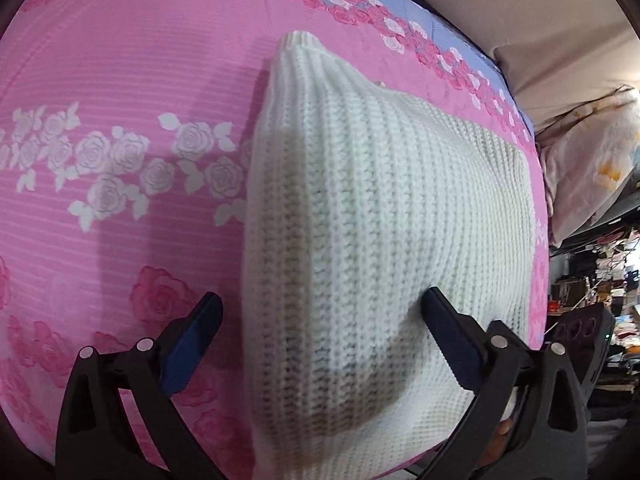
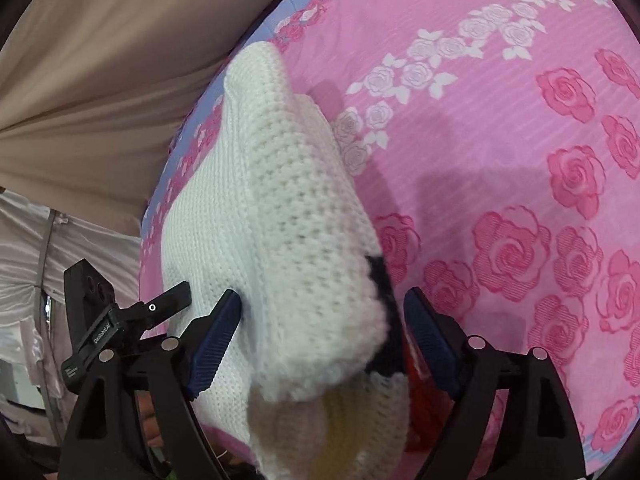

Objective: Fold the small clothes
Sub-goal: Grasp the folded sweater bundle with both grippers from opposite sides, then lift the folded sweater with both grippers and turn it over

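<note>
Both tools stand spread wide: the left gripper (image 1: pixel 320 332) straddles the white knit sweater's (image 1: pixel 384 220) near edge, gripping nothing; the right gripper (image 2: pixel 322 332) has a raised fold between its fingers. The sweater lies lengthwise away along the pink rose bedsheet (image 1: pixel 100 200)

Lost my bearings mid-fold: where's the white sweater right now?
The sweater lies on the pink bedsheet near its right edge, between the open left tongs; in the right wrist view it bunches between the open right tongs.
</note>
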Action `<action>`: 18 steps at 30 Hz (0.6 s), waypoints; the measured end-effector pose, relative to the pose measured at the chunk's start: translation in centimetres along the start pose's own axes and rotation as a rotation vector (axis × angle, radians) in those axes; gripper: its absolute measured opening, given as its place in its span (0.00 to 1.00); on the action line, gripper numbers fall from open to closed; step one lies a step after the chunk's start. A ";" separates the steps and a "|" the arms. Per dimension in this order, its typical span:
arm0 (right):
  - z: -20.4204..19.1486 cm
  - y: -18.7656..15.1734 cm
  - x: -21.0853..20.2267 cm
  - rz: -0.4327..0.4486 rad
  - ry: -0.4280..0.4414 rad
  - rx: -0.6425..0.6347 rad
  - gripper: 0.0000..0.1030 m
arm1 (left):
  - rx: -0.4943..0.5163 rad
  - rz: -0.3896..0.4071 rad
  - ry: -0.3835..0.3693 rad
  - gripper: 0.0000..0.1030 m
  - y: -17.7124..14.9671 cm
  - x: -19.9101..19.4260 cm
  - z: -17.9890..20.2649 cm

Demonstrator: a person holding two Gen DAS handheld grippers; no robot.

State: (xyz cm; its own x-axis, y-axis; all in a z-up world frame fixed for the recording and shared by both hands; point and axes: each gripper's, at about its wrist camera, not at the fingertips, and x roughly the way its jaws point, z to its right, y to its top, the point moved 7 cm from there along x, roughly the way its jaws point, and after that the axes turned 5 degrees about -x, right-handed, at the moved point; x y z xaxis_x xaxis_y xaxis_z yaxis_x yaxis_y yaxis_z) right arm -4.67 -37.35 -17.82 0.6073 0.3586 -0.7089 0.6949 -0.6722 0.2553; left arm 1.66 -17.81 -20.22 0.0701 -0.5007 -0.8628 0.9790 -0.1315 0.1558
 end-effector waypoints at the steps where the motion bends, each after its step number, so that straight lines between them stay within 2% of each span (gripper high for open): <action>1: -0.2 0.2 0.2 -0.004 0.000 -0.003 0.81 | -0.004 -0.006 -0.009 0.95 0.1 0.2 0.3; 14: -0.9 1.2 1.2 -0.005 0.023 0.019 0.78 | 0.003 -0.022 -0.017 0.93 0.4 1.2 2.2; 16: -0.9 1.4 1.3 -0.005 0.034 0.024 0.76 | 0.007 -0.017 -0.020 0.88 0.4 1.1 2.3; 18: -0.9 1.5 1.4 -0.006 0.045 0.029 0.65 | 0.005 -0.012 -0.041 0.72 0.5 0.6 2.5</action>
State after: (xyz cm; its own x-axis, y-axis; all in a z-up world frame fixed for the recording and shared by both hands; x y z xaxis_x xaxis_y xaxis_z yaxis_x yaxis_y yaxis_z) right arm -2.36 -37.26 -17.82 0.6205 0.3912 -0.6796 0.6876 -0.6881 0.2317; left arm 1.72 -20.29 -19.48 0.0509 -0.5333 -0.8444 0.9788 -0.1415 0.1483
